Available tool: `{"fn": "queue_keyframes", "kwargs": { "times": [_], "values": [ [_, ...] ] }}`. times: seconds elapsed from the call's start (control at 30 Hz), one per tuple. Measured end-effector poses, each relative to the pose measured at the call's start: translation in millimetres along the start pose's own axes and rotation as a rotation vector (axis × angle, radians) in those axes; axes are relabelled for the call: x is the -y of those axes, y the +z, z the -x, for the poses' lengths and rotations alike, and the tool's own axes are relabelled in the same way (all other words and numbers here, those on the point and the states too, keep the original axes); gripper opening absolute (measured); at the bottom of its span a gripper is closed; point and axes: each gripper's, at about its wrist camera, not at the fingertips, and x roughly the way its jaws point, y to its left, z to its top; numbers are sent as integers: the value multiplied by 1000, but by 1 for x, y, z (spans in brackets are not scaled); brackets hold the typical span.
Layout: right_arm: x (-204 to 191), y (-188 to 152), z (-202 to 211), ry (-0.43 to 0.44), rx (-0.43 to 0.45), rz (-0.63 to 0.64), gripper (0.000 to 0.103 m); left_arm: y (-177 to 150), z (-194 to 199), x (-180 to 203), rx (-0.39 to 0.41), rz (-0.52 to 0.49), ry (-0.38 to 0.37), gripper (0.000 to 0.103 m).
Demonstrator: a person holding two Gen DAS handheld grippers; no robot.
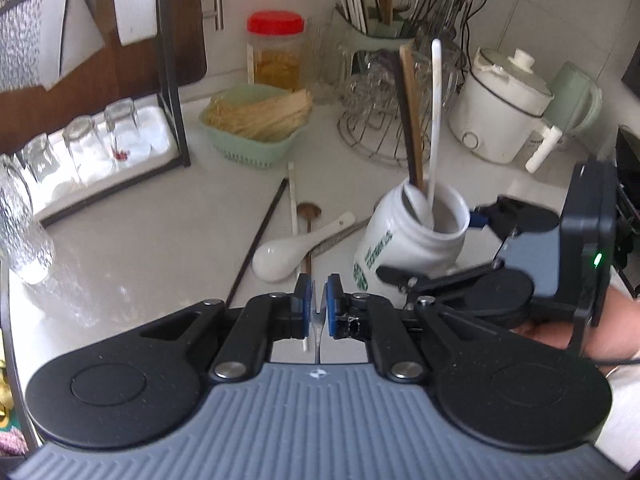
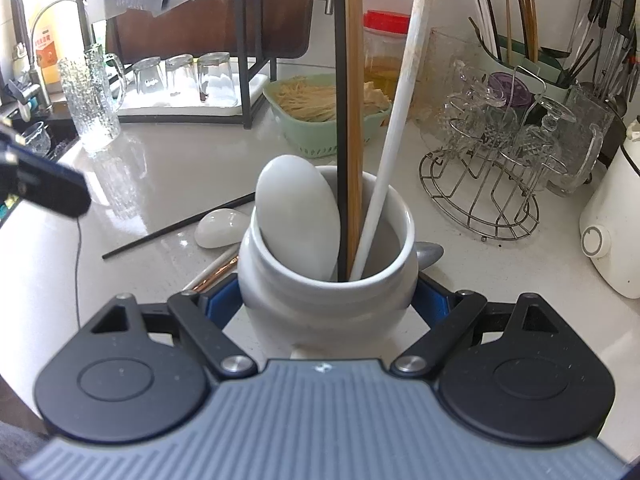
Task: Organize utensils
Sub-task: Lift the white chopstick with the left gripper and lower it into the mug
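Cluttered pale stone counter (image 1: 160,240): right gripper (image 2: 328,300) clamps the tilted white ceramic jar (image 2: 328,280), while left gripper (image 1: 319,300) pinches a slim metal fork (image 1: 319,320) (tines forward). Further tilt could spill the jar's chopsticks and spoon.

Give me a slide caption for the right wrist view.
Right gripper clamps the white ceramic jar holding a spoon and chopsticks on the kitchen counter.

A white ceramic jar (image 1: 412,236) carries green printed lettering and a round green emblem on its side, too blurred and tilted to read. An orange label (image 2: 47,54) beside the faucet shows unreadable characters.
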Motion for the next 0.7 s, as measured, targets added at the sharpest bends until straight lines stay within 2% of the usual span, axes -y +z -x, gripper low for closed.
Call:
{"fn": "queue_keyframes", "kwargs": {
  "times": [0.3, 0.43, 0.7],
  "values": [
    [-2, 0, 0, 1, -1, 5, 91, 46, 27, 12, 87, -11, -14, 9],
    [-1, 0, 0, 6, -1, 6, 91, 70, 37, 25, 146, -12, -49, 9],
    [-1, 1, 1, 13, -4, 9, 91, 104, 40, 60, 203, -110, -82, 9]
  ]
}}
